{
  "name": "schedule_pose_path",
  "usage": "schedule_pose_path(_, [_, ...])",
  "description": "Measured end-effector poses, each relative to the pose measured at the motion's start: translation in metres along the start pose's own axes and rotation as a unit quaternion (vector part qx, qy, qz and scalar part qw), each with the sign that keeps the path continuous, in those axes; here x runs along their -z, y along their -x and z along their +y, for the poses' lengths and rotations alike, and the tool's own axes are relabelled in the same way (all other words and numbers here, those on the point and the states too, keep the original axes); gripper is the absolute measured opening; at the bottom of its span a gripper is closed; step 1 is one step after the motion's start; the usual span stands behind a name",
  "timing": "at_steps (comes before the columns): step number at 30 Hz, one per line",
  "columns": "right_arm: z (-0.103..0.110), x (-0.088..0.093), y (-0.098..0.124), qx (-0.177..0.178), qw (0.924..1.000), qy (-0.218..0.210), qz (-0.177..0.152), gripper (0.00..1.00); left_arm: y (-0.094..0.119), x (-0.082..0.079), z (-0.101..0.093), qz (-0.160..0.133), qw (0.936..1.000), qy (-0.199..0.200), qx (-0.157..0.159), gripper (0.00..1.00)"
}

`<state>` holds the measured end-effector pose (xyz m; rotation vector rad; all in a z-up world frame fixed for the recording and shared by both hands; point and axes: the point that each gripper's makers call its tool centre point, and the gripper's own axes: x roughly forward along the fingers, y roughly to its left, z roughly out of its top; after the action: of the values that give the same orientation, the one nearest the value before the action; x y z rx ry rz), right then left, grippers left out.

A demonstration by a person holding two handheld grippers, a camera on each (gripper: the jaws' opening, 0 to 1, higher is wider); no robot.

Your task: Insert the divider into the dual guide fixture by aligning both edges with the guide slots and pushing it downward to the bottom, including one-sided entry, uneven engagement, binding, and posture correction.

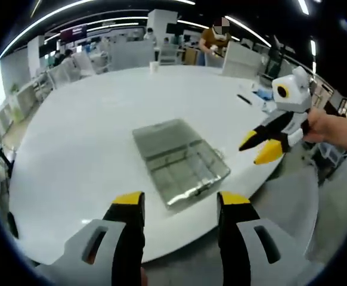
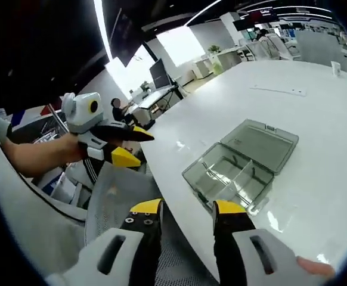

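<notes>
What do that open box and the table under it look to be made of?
The box looks like clear, grey-tinted hard plastic: its partitions and the tabletop show through its walls and open lid, and the edges catch highlights. The table has a smooth, glossy white top, probably laminate or painted board, judging by the reflections of the ceiling lights; the core can't be told.

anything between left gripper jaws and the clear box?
Nothing: in the left gripper view, only bare white table separates the open left gripper from the clear box.
</notes>
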<state>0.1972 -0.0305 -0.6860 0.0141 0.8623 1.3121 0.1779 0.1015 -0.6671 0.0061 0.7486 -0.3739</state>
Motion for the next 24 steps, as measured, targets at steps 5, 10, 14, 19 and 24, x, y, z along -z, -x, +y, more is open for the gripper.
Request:
schedule_pose_path(5, [0.005,-0.003,-0.004,0.0,0.9999,0.016,-0.006,0.31,0.002,0.002,0.008,0.002,0.9999,-0.006,0.01,0.46])
schedule_pose_path(10, [0.011,-0.006,-0.007,0.003,0.9996,0.016,-0.022,0.34,0.005,0.001,0.018,0.005,0.9997,-0.009,0.021,0.47])
schedule_pose_path(14, [0.018,-0.002,-0.011,0.005,0.9992,0.035,-0.021,0.39,0.0,0.004,0.028,0.007,0.9995,-0.006,0.029,0.46])
schedule_pose_path(19, [0.023,0.001,-0.015,0.014,0.9989,0.037,-0.026,0.42,-0.004,0.006,0.035,0.007,0.9991,-0.003,0.042,0.46])
schedule_pose_path(24, [0.025,-0.001,-0.016,0.025,0.998,0.048,-0.031,0.45,-0.009,0.009,0.038,0.007,0.9984,-0.004,0.057,0.46])
